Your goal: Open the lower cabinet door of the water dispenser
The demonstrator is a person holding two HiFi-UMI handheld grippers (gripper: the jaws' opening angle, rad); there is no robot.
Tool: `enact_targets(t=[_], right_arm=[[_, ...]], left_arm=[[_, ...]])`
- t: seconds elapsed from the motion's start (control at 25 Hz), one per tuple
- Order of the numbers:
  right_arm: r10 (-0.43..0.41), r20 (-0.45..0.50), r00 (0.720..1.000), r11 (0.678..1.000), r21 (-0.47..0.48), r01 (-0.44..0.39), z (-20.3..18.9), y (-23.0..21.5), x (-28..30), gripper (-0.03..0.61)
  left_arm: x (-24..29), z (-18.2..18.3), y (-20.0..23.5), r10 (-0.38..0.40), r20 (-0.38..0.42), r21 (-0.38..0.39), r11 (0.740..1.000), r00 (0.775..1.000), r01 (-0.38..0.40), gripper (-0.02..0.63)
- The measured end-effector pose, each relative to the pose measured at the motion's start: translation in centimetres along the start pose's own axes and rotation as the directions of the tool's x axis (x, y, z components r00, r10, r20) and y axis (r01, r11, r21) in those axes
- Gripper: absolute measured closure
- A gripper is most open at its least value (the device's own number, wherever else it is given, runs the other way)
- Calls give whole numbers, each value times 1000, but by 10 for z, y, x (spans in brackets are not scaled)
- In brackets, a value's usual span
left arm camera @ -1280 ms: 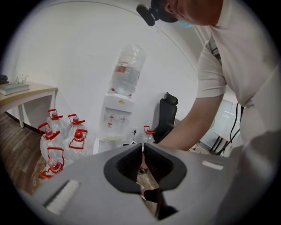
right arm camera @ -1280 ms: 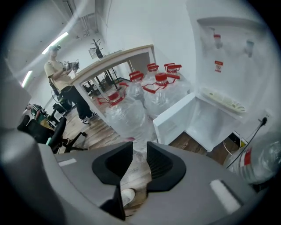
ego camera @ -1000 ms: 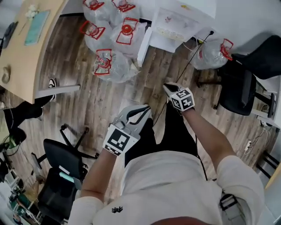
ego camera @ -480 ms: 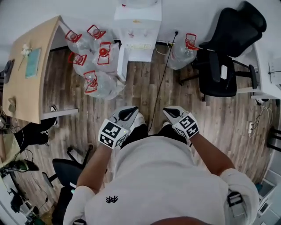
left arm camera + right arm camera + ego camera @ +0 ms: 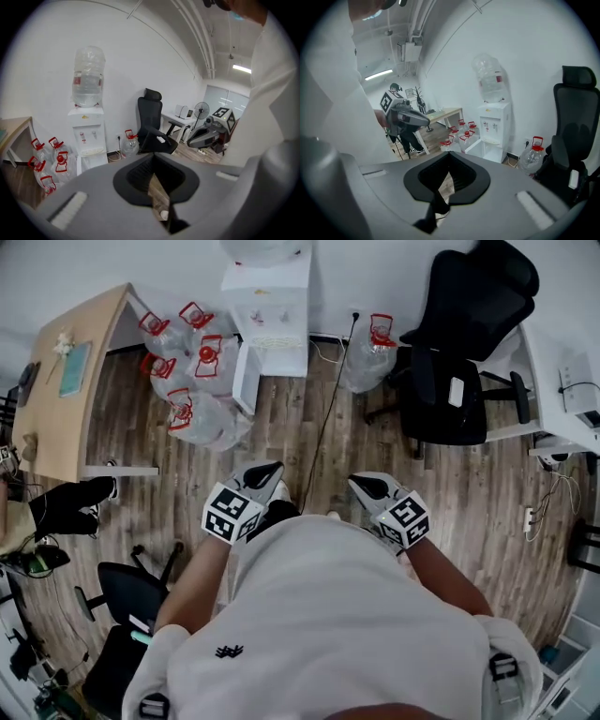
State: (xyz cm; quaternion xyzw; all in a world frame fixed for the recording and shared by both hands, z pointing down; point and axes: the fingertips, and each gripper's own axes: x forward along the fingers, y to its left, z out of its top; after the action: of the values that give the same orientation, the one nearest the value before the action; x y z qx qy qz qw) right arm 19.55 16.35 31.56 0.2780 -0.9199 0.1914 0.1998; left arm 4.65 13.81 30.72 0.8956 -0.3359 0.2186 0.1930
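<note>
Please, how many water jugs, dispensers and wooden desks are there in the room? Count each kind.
Jugs: 7 (6 on the floor, 1 on the dispenser)
Dispenser: 1
Wooden desk: 1
Total: 9

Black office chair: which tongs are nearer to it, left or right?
Right. The right tongs sit below-left of the black office chair; the left tongs are farther left.

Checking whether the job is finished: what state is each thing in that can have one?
Cabinet door: open, swung aside.
Left gripper: shut, empty.
Right gripper: shut, empty.
Bottle: seated on the dispenser.
</note>
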Motion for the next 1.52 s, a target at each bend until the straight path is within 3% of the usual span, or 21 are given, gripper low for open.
enact_targets(t=[0.48,0.92,1.52], right_arm=[[8,12,1000,1000,-13,-8,-42,2,-86,577],[60,39,997,997,-48,-58,-55,33,-109,577],[80,37,996,992,-103,-76,-61,44,-117,577]], left_arm=[[2,-18,-104,33,-2,-17,999,999,-33,558],[-5,-32,-143,57,-3,-24,998,998,-57,558],[-8,-38,-163,73,-5,-37,997,997,-73,558]])
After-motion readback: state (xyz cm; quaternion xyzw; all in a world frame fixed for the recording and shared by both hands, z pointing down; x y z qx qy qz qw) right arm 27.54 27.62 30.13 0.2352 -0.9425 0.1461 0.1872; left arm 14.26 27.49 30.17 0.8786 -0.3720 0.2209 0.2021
